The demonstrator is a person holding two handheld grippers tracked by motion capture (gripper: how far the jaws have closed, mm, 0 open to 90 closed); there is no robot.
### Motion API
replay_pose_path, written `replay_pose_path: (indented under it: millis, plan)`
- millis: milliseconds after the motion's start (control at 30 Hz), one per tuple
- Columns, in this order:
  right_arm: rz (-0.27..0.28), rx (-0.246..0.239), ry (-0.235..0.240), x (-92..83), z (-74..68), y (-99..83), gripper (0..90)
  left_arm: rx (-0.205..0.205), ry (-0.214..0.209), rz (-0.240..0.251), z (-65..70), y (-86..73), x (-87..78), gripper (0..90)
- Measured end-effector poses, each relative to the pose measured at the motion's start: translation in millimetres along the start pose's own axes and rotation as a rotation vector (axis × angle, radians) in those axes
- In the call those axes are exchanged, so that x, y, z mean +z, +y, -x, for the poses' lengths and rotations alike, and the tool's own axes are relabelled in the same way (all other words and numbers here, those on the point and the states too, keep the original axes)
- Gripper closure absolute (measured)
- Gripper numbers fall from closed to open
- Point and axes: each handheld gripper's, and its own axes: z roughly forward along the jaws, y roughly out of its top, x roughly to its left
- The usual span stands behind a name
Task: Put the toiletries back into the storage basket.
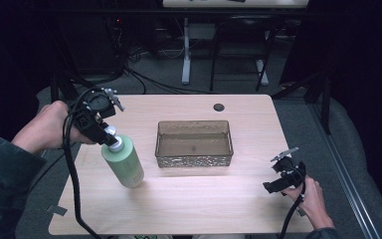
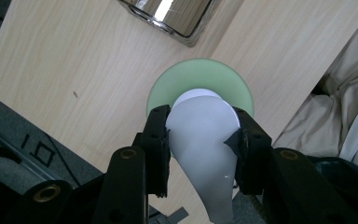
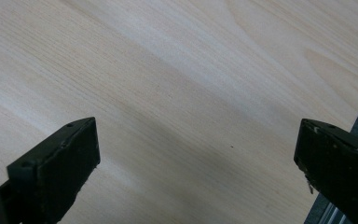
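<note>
Pale wood-grain table (image 1: 189, 199) fills the middle of a dark room, with cables and desk legs on the grey floor beyond its far edge. At the table's left side, the left gripper (image 1: 113, 143) is clamped on the white pump head of a pale green plastic bottle (image 1: 125, 164); in the left gripper view the two black jaws press on either side of that white head (image 2: 200, 126). The bottle hangs tilted, its base toward the near side, and whether the base touches the wood I cannot tell. Just right of it, at the table's centre, sits a clear smoky rectangular plastic bin (image 1: 194, 160), with nothing inside. Near the right front corner the right gripper (image 1: 278, 180) rests low over bare wood, jaws spread wide with nothing between them. By my judgement the pickup is made; carrying the bottle to the bin and lowering it in is what remains.
</note>
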Motion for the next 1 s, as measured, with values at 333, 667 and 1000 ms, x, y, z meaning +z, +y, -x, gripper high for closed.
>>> replay_pose_path:
  millis: [333,667,1000]
  plan:
    - [0.003,0.004,0.003,0.4,-0.7,-0.2,0.0,0.047,-0.014,0.005,0.1,13.2,-10.3,62.7]
    - [-0.002,-0.001,-0.006,0.3,0.1,-0.4,0.0,0.107,0.004,-0.010,2.6,32.0,-19.4,62.7]
    - [0.000,-0.001,-0.007,0.0,0.2,-0.8,0.0,0.114,0.009,-0.009,-0.4,49.6,-29.1,62.7]
